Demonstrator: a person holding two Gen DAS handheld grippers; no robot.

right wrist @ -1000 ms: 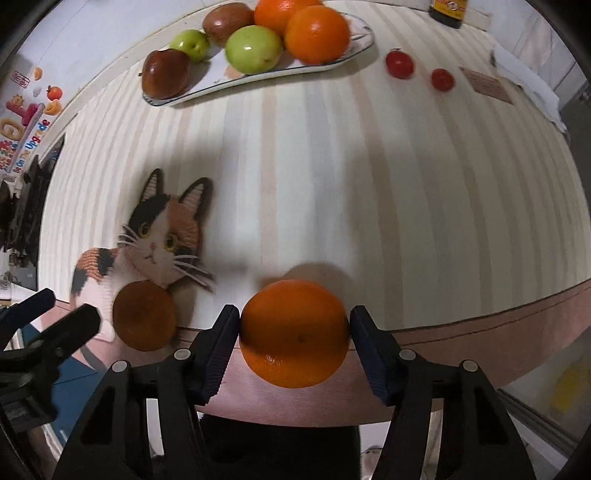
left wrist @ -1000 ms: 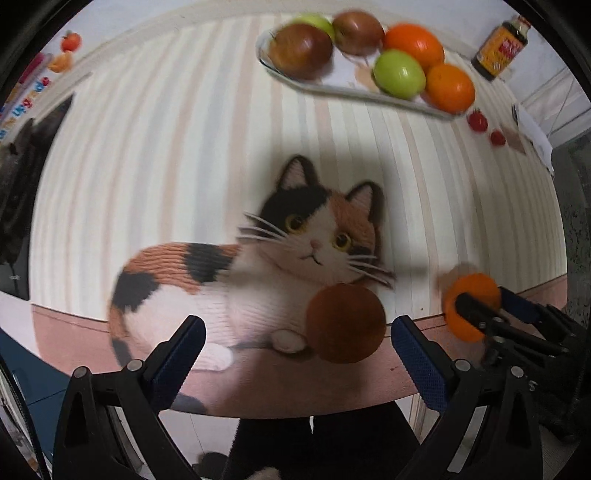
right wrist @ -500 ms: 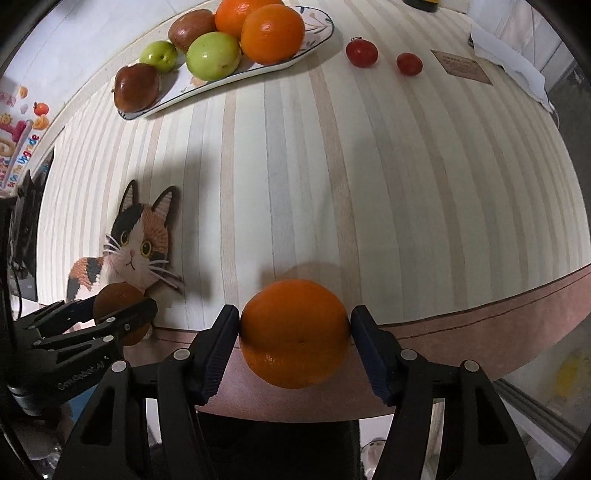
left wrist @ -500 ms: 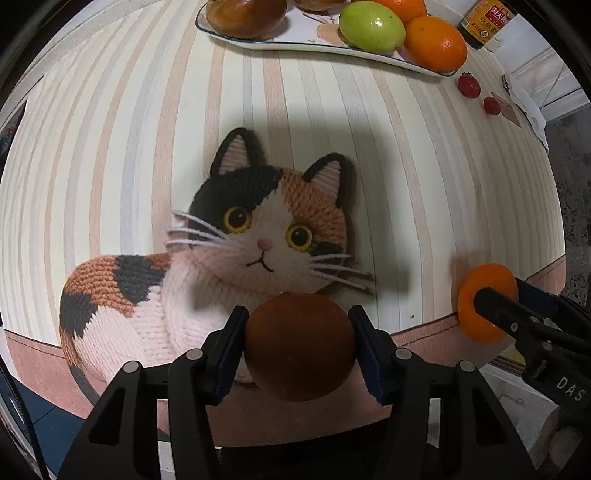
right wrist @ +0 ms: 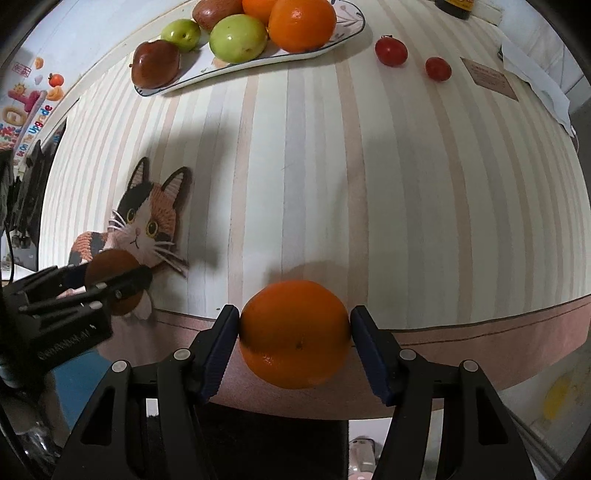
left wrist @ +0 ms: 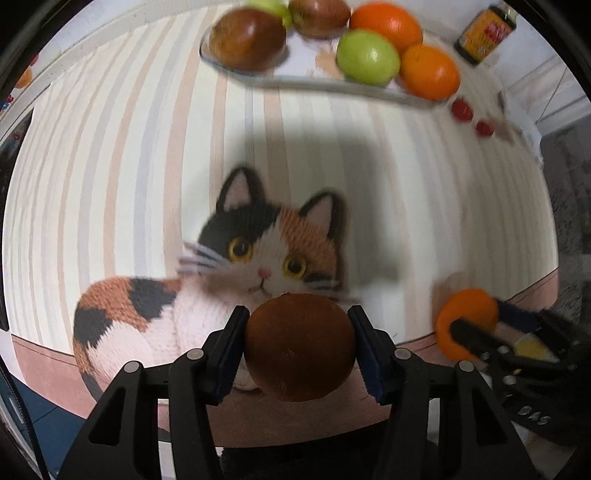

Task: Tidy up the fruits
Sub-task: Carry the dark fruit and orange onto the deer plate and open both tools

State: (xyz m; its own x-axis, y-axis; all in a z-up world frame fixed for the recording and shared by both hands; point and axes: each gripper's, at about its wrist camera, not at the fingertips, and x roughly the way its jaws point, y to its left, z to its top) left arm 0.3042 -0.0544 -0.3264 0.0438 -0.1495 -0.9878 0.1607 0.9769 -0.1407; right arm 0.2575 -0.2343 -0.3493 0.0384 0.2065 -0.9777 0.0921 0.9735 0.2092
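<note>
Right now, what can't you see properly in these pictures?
- Bottle label: left wrist view, blurred by motion, unreadable; in the right wrist view the top edge cuts it off.
- Brown fruit in the left tongs: kind unclear; its underside is hidden.
- Card text: right wrist view, too small.
- Far end of the fruit plate: cut off by the top edge.

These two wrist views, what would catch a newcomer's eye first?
The calico cat mat lying near the front edge of the striped table draws the eye. In front of each camera a fruit fills the grip: a brown round fruit in the left gripper, an orange in the right gripper. At the far side, a white plate holds oranges, green and brown fruits, with two cherry tomatoes beside it.
</note>
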